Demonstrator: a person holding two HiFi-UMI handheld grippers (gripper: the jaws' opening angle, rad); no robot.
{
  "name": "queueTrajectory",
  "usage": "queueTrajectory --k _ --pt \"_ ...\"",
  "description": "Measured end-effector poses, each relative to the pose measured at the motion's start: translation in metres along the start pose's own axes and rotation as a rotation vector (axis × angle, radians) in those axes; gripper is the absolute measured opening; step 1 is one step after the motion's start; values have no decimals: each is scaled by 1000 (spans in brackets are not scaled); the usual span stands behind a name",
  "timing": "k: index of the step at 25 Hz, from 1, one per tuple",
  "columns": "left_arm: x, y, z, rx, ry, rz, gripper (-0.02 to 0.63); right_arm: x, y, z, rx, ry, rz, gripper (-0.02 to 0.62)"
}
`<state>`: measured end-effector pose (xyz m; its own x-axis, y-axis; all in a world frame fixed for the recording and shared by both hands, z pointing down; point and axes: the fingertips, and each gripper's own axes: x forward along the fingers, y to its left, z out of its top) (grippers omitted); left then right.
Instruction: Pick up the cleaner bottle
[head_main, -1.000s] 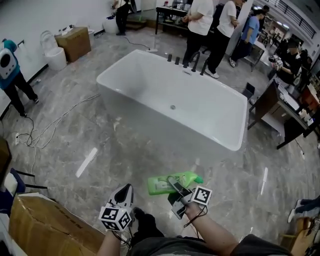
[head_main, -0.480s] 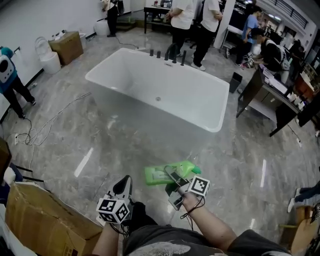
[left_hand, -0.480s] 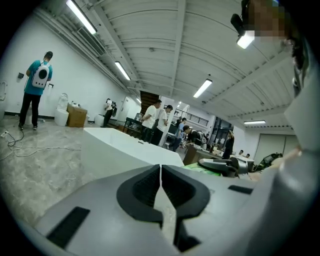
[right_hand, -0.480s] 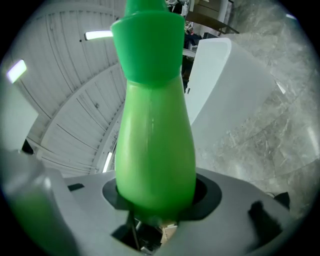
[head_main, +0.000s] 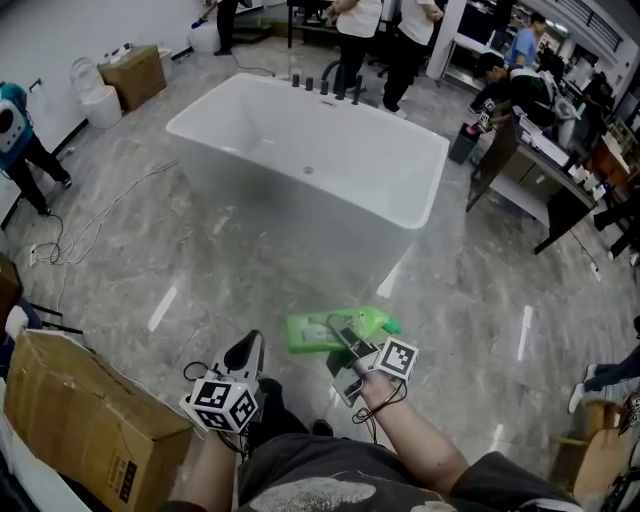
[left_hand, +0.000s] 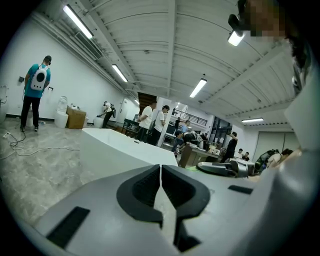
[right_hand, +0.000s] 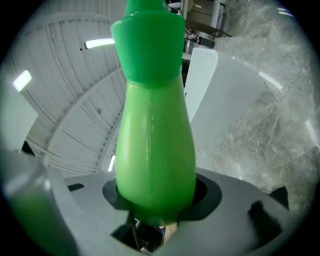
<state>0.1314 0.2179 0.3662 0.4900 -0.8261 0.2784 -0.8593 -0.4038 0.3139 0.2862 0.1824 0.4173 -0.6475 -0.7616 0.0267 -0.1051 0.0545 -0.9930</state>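
Note:
My right gripper (head_main: 345, 340) is shut on the green cleaner bottle (head_main: 330, 329), which lies level in the air above the floor. In the right gripper view the bottle (right_hand: 155, 130) fills the middle, its body pinched between the two dark pads and its cap end pointing away. My left gripper (head_main: 245, 357) hangs lower left of the bottle, apart from it, jaws closed with nothing between them. In the left gripper view the dark pads (left_hand: 172, 190) meet along a thin seam.
A white bathtub (head_main: 330, 215) stands ahead on the grey marble floor (head_main: 120, 260). A cardboard box (head_main: 80, 410) sits at the lower left, cables (head_main: 70, 245) trail on the left. Several people stand behind the tub, desks (head_main: 545, 170) line the right.
Both grippers and the view have moved toward the tub, which now sits nearer and more central. The bottle stays in the right gripper. The cardboard box shows more at the lower left.

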Motion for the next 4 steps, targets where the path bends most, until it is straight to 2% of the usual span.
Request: queueTrajectory --k 4 --pt "-19 -20 -12 1 -2 5 20 -25 3 -15 -8 20 13 196"
